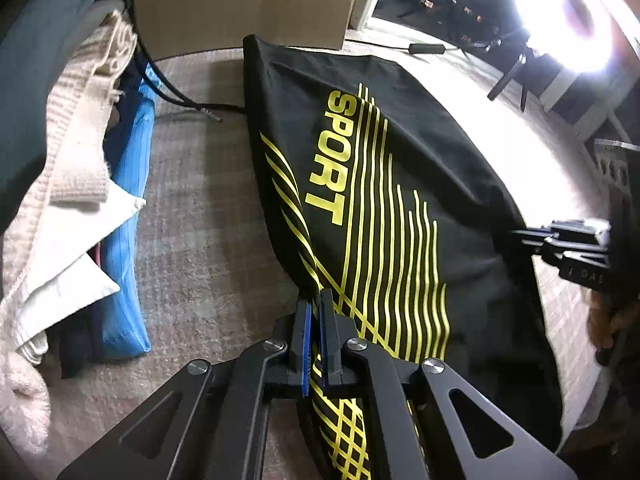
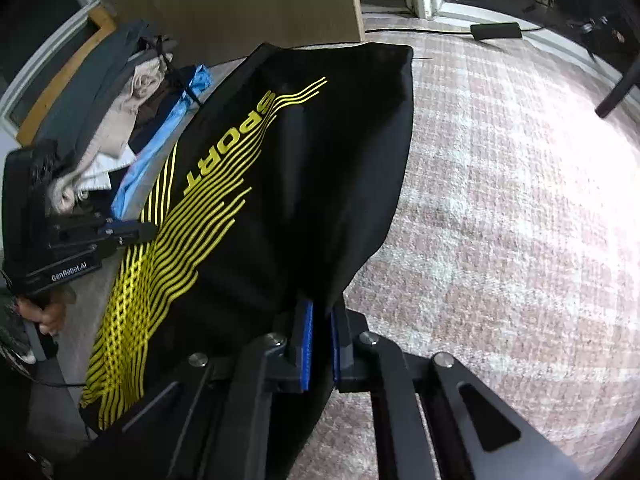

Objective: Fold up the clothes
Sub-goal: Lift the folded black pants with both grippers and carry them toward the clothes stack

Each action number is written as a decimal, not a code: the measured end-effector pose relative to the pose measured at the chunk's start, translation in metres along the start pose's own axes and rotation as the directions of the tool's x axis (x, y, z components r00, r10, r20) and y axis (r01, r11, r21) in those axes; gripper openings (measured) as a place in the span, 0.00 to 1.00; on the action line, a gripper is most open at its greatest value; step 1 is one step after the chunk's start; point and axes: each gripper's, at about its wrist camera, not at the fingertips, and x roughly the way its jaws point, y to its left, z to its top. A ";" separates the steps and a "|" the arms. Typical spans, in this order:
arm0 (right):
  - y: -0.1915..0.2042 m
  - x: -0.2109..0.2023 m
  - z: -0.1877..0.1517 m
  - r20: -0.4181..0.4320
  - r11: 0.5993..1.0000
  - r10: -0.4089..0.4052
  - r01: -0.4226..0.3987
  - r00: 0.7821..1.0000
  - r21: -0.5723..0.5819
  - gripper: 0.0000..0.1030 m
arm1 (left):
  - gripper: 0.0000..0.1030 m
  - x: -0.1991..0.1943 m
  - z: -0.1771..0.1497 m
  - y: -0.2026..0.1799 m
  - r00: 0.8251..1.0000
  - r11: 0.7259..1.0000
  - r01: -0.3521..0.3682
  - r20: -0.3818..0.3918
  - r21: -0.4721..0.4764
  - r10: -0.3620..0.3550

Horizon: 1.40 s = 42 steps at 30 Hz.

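Observation:
A black garment (image 1: 420, 152) with yellow stripes and the word SPORT lies stretched over the checked surface (image 1: 200, 208). My left gripper (image 1: 315, 300) is shut on its near left edge. My right gripper (image 2: 320, 308) is shut on its near right edge. The garment (image 2: 304, 160) hangs slightly lifted between both grippers. The right gripper shows at the right edge of the left wrist view (image 1: 520, 236), and the left gripper shows at the left of the right wrist view (image 2: 148, 232).
A pile of clothes (image 1: 80, 184) in beige, white and blue lies at the left. A wooden panel (image 1: 240, 0) stands behind. A black cord (image 1: 192, 104) and a black box (image 2: 496, 30) lie on the surface. A bright lamp (image 1: 576, 20) glares at the right.

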 end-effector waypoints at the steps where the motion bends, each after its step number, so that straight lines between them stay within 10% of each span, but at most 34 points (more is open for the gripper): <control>1: -0.001 -0.001 0.000 0.005 1.000 0.009 -0.009 1.000 0.017 0.06 | 0.02 -0.002 0.001 0.001 1.000 1.000 0.014 0.004 -0.011 -0.013; 8: -0.004 -0.072 0.008 0.192 0.992 0.077 -0.094 0.978 0.080 0.06 | 0.02 -0.079 0.008 0.006 0.971 0.985 0.169 0.180 -0.042 -0.159; 21: 0.017 -0.283 -0.032 0.513 0.992 0.122 -0.103 0.849 -0.067 0.06 | 0.02 -0.261 -0.014 -0.077 0.840 0.965 0.175 0.482 0.196 -0.250; 28: 0.015 -0.292 -0.028 0.444 0.991 0.124 -0.090 0.887 -0.098 0.06 | 0.02 -0.275 -0.020 -0.059 0.858 0.971 0.185 0.457 0.148 -0.233; 36: 0.013 -0.252 0.072 0.336 0.976 0.112 -0.041 0.935 -0.214 0.06 | 0.02 -0.282 0.053 -0.005 0.907 0.995 0.089 0.409 0.042 -0.099; 42: 0.060 -0.275 0.201 0.493 0.941 0.064 0.113 0.868 -0.320 0.06 | 0.02 -0.376 0.146 0.056 0.840 0.994 -0.106 0.537 0.023 0.077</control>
